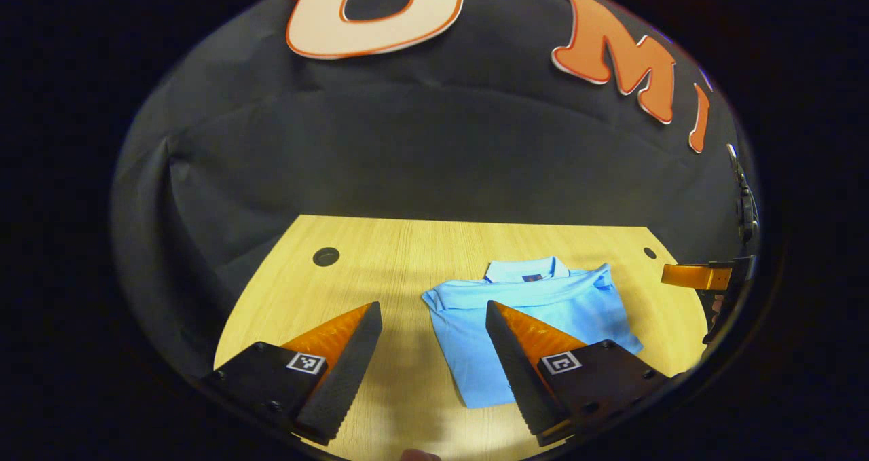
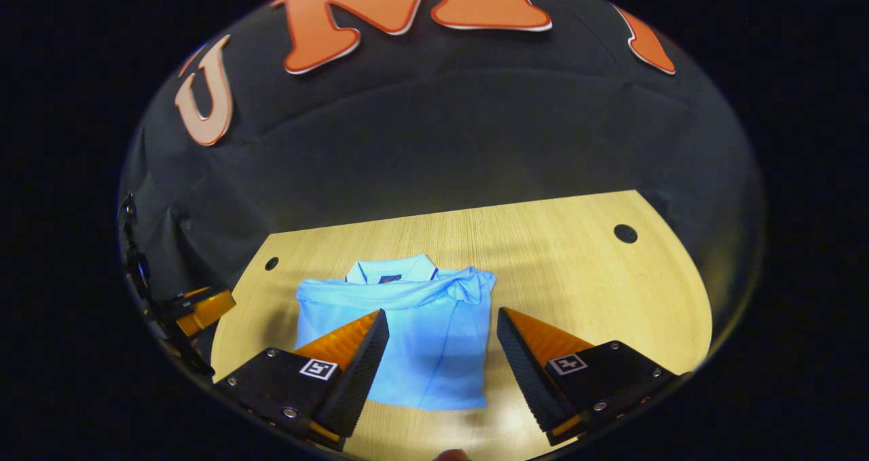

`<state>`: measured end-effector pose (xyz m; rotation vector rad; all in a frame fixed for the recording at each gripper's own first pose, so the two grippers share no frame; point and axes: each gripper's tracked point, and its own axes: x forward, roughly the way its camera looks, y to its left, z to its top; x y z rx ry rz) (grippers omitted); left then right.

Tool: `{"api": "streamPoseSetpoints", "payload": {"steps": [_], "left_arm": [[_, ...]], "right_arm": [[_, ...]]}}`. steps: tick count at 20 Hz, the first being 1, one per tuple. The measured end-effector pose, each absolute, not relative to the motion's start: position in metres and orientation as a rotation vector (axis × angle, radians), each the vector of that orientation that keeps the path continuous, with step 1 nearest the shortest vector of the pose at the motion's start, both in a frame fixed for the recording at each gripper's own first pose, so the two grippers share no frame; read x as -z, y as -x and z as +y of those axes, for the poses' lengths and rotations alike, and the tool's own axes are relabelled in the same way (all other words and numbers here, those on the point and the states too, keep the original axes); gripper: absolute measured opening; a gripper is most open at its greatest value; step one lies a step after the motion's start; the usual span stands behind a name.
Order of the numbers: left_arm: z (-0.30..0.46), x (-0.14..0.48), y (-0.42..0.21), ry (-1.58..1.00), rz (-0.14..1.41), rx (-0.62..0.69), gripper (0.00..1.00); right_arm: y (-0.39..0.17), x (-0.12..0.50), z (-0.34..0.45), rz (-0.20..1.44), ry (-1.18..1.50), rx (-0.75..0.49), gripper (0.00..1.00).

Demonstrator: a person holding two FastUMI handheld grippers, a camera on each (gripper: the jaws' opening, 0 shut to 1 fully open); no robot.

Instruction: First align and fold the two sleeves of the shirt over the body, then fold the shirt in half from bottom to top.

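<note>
A: The desk [image 1: 380,257] carries the light blue polo shirt [image 1: 543,311], collar toward the booth wall, hem toward the person. It lies as a compact rectangle, sleeves seemingly already folded over the body, and it looks short enough that the bottom-to-top fold may be done too, though that cannot be told for sure.

B: Which way does it lie from each tool?

A: From the left hand-held gripper [image 1: 434,352] the shirt sits ahead and to its right, the near corner running under the right-side finger. From the right hand-held gripper [image 2: 441,352] the shirt [image 2: 407,325] sits ahead and slightly left, its hem between the two fingers.

B: So the right one is nearer?

A: It appears more squarely lined up. The shirt's long axis runs from hem to collar, away from both tools, so any remaining fold would go forward along that line.

B: And the jaws?

A: Both hand-held grippers are spread wide and grasp nothing; each hangs above the desk, apart from the cloth. The bunched sleeve [image 2: 468,281] near the collar may need smoothing.
</note>
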<state>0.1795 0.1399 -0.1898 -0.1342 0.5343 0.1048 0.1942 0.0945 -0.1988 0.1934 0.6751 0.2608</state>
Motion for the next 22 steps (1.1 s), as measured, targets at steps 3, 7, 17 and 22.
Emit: {"api": "streamPoseSetpoints", "payload": {"steps": [3,7,17,22], "left_arm": [[0.120,0.157,-0.139,0.090,0.483,-0.111,0.99],[0.097,0.108,-0.084,0.072,0.388,-0.116,1.00],[0.025,0.031,0.033,0.036,0.141,-0.148,0.99],[0.005,0.033,0.067,0.048,0.108,-0.159,0.99]], "right_arm": [[-0.158,0.165,0.092,0.571,-0.171,-0.260,0.96],[-0.105,0.121,0.093,0.486,-0.177,-0.315,0.97],[-0.001,0.064,0.055,0.214,-0.138,-0.323,0.97],[0.030,0.057,0.047,0.157,-0.095,-0.355,0.96]]}}
